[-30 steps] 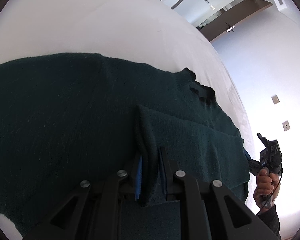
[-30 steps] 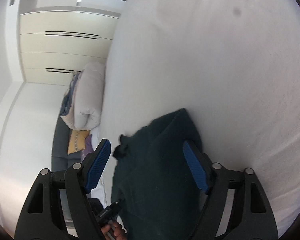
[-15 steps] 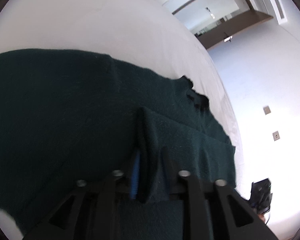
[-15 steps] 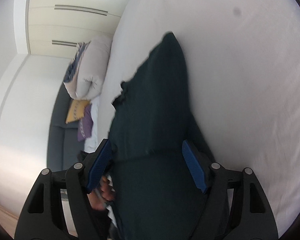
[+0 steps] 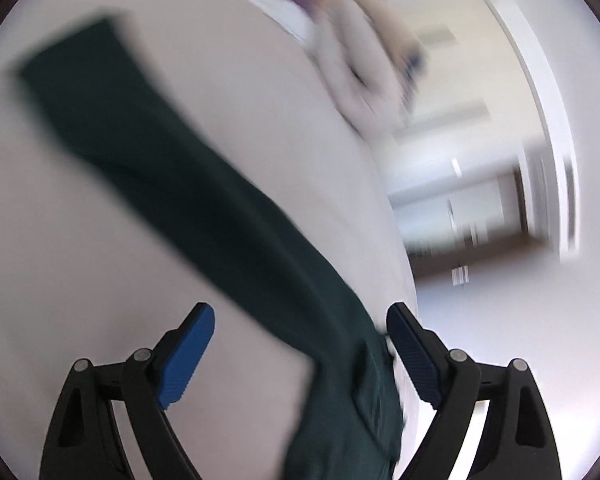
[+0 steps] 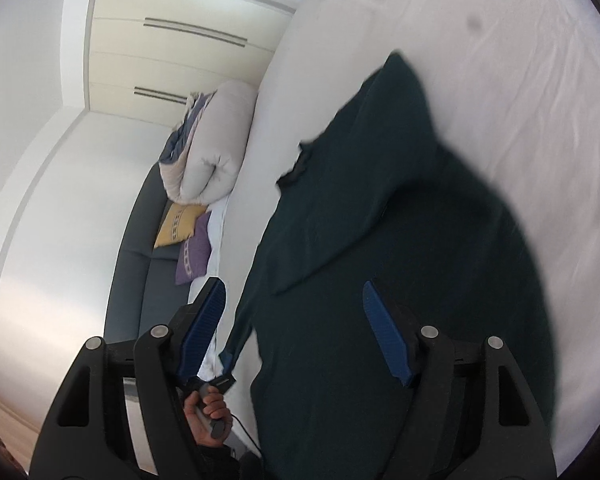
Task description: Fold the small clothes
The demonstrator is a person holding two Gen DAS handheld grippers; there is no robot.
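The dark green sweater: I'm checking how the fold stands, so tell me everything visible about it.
The dark green sweater is a soft knit lying on the white bed, one panel folded over its body, neckline toward the sofa side. In the blurred left wrist view a long strip stretches away across the sheet. Neither gripper's pads press on it.

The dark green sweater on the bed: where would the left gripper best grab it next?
Probably the sleeve lying stretched across the white bed: pinch its far cuff edge from the side, since it lies flat and thin. The left gripper is open.
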